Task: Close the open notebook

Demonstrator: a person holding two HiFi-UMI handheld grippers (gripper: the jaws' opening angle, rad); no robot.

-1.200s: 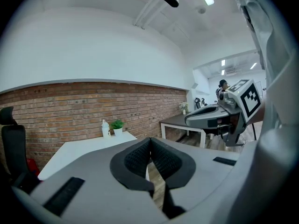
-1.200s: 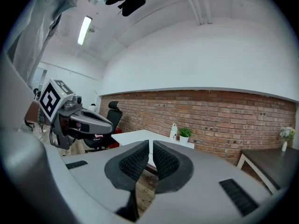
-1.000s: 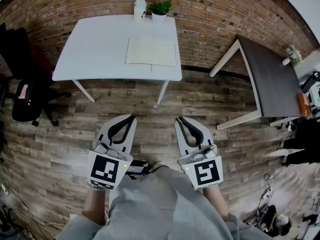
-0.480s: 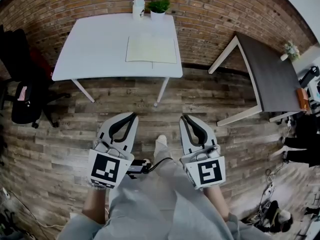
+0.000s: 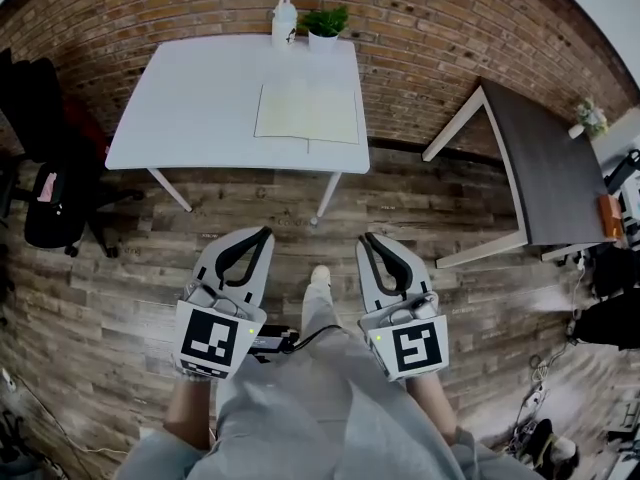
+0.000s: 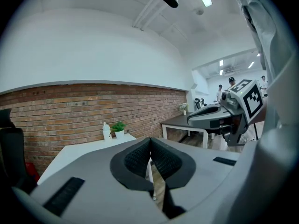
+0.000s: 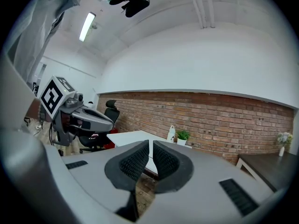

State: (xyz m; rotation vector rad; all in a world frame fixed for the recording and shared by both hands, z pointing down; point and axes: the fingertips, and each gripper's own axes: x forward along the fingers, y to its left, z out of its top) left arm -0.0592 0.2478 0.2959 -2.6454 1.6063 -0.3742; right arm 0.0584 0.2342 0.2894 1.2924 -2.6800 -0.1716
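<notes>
The open notebook (image 5: 307,111) lies flat near the right edge of the white table (image 5: 190,98), in front of a bottle (image 5: 284,21) and plant (image 5: 325,23), while the left gripper (image 5: 264,233) and right gripper (image 5: 368,237), the 2 jaw pairs pressed together and empty, hang over the floor (image 5: 120,268), well apart from it.

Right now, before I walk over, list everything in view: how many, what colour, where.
white table: one, white, against the brick wall ahead
open notebook: one, cream pages, on that table's right half
bottle: one, white, table's far edge
potted plant: one, green in white pot, beside the bottle
dark table: one, dark top, white legs, right
office chair: one, black, far left
left gripper: one, white, black jaws shut, empty, lower left
right gripper: one, same, jaws shut, empty, lower right
</notes>
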